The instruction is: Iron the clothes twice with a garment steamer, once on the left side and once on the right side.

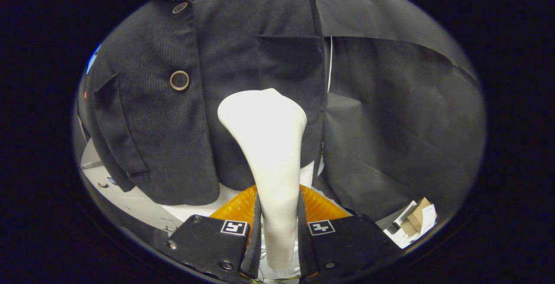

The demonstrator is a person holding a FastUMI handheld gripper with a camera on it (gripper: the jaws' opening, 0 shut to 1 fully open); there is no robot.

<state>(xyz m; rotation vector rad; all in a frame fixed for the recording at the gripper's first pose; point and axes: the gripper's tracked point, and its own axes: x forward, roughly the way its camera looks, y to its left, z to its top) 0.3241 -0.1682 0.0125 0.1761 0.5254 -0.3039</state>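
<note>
The claw [277, 227] is clamped on the neck of the white steamer [266, 145], both fingers pressed against its sides. The steamer's flared head is held up in front of the dark jacket [208, 80], right of its lower button [179, 80] and seemingly close to the cloth. The steamer is judged rigid, smooth and possibly slippery, best gripped at the narrow neck; the jacket is soft and yields.

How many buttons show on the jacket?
2: one button near the collar, another button lower on the jacket, left of the steamer. Folds may hide more.
</note>
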